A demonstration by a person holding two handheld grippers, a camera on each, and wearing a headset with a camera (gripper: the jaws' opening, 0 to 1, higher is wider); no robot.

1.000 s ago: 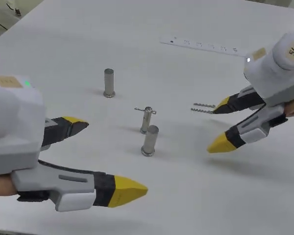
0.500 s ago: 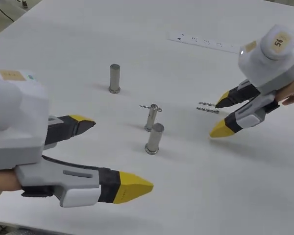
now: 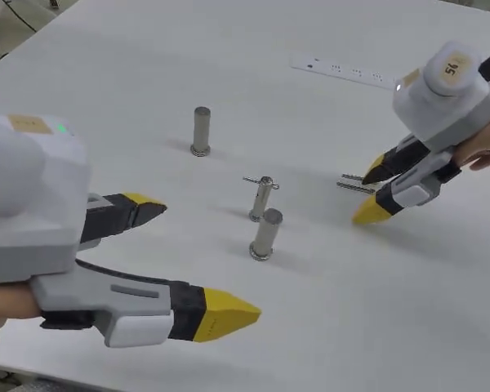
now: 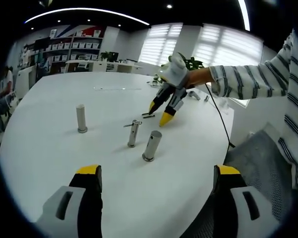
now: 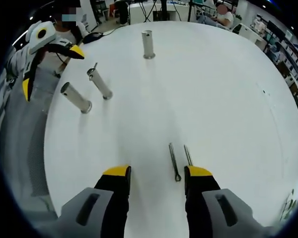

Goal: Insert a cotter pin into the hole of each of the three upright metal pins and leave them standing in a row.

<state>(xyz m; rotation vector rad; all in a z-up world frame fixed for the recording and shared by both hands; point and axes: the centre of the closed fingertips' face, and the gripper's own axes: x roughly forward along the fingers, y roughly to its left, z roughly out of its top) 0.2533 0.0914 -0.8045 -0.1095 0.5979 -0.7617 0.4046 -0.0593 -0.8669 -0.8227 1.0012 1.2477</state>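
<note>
Three metal pins stand on the white table. The far pin (image 3: 201,131) and the near pin (image 3: 265,234) are bare, while the middle pin (image 3: 261,198) carries a cotter pin (image 3: 255,180) through its top. Two loose cotter pins (image 3: 353,182) (image 5: 176,161) lie flat on the right, just ahead of my right gripper (image 3: 370,196) (image 5: 155,172), which is open and lowered over them. My left gripper (image 3: 196,261) (image 4: 158,171) hovers open at the near left, short of the pins, holding nothing.
A white power strip (image 3: 343,71) lies at the far side of the table (image 3: 106,73). In the left gripper view a person's striped sleeve (image 4: 258,84) reaches in from the right.
My right gripper has moved down and closer over the two loose cotter pins. The left gripper holds about the same place; the head camera has shifted.
</note>
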